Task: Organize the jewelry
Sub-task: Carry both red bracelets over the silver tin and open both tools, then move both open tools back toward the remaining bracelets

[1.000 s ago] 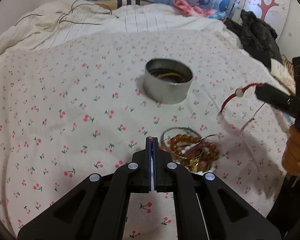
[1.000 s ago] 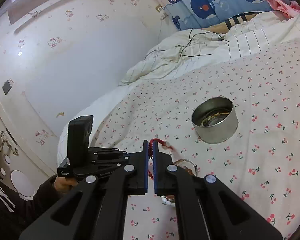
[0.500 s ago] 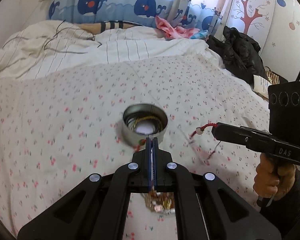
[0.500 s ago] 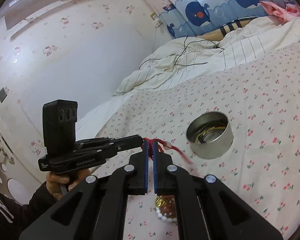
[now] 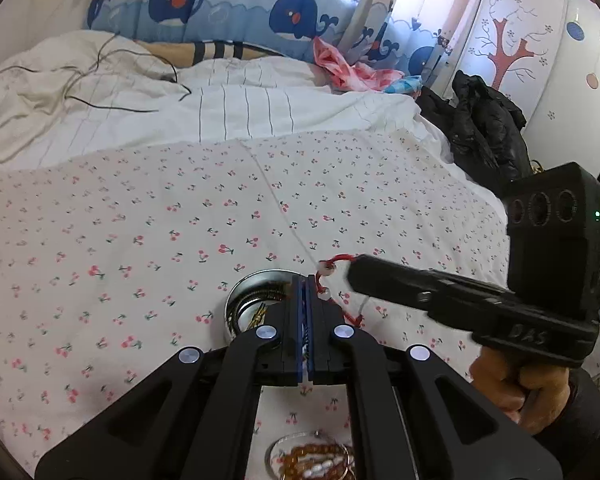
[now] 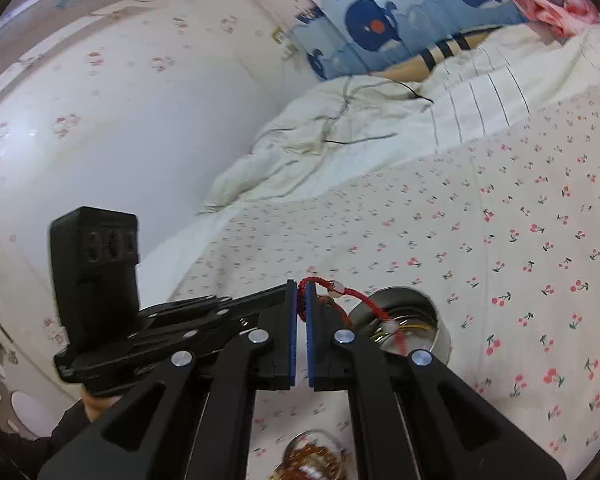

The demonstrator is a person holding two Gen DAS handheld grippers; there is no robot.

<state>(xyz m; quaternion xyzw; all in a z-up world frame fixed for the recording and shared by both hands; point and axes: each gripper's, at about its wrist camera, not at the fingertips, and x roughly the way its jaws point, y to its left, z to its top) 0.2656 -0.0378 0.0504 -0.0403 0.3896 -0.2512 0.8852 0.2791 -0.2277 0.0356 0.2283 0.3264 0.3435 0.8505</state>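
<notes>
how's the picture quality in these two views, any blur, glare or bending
Left wrist view: fisheye bends the whale curtain; window glare washes out the top; cherry sheet is fairly sharp. Right wrist view: softer, the jewelry pile at the bottom is blurred, wall is bright.

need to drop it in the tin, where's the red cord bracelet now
The red cord bracelet hangs in the air between both shut grippers, right gripper and left gripper, just above the round metal tin on the cherry-print sheet.

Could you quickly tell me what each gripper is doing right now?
Left gripper: shut on the red cord.
Right gripper: shut on the same cord.
</notes>
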